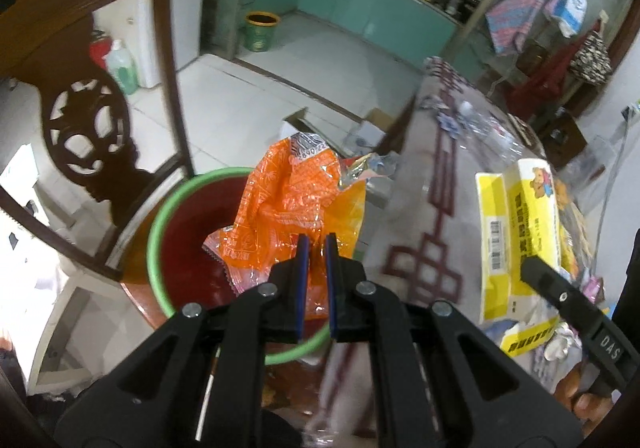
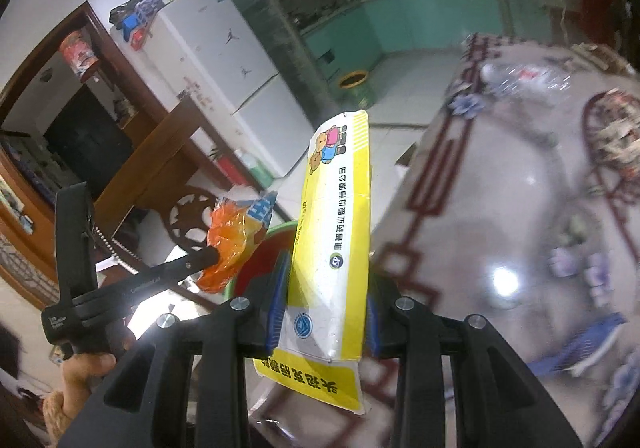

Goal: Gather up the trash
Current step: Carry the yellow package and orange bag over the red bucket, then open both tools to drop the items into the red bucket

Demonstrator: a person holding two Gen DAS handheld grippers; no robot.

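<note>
My left tool (image 1: 317,244) was clamped on the orange wrapper (image 1: 292,199) above the red bin (image 1: 160,232); my right tool (image 2: 326,312) gripped the yellow carton (image 2: 336,215).

left tongs (image 1: 317,244) pinched shut, angled downward; right tongs (image 2: 326,312) partly spread, gripping, also angled downward

left wrist: looking steeply down, close over red bin (image 1: 192,248) | right wrist: facing down across table (image 2: 500,207); both sharing bin, table edge
</note>
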